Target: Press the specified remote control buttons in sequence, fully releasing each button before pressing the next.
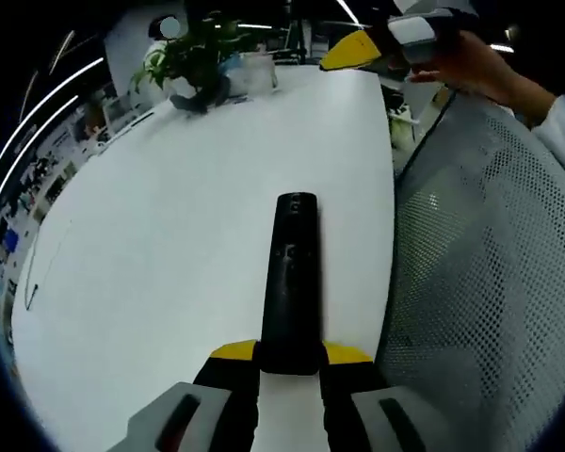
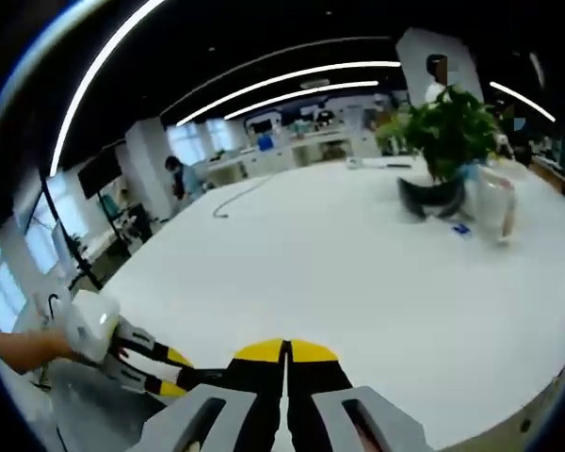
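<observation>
At bottom centre of the left gripper view: left gripper (image 1: 289, 363) clenched on the near end of the black remote control (image 1: 292, 282), held out over the white worktop (image 1: 169, 235), buttons facing up. At bottom centre of the right gripper view: right gripper (image 2: 284, 363) closed on nothing, yellow tips together, well apart from the remote; also seen at upper right of the left gripper view. Probably before a press; next, bring closed tips down onto the target button, then lift fully clear.

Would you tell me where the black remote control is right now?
In the left gripper view, the remote control lies on the white table, its near end clamped by the left gripper, beside the mesh chair.
</observation>
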`<act>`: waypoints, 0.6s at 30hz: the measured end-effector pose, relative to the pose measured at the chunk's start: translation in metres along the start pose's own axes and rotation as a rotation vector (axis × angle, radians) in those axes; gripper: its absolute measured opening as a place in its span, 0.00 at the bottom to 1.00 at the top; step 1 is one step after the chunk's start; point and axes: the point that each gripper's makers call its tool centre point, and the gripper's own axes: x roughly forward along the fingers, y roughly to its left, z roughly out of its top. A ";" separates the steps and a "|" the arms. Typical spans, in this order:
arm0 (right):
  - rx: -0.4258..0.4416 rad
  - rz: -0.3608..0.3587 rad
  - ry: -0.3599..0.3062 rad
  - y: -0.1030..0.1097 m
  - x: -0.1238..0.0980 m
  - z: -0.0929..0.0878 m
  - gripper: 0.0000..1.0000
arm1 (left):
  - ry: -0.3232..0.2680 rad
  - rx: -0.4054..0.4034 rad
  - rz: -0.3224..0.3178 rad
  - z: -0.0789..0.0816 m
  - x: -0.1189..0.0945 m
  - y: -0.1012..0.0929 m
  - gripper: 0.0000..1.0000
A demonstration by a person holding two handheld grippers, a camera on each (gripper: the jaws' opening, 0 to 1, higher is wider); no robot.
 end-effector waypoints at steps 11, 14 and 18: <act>0.081 0.086 0.317 0.015 0.043 -0.044 0.00 | -0.098 -0.016 0.005 -0.001 -0.003 -0.019 0.24; 0.138 0.070 0.341 0.007 0.047 -0.056 0.00 | -0.107 -0.001 -0.007 0.001 -0.002 -0.021 0.24; 0.250 0.053 0.397 -0.001 0.045 -0.071 0.00 | -0.125 0.021 -0.012 0.002 -0.001 -0.022 0.24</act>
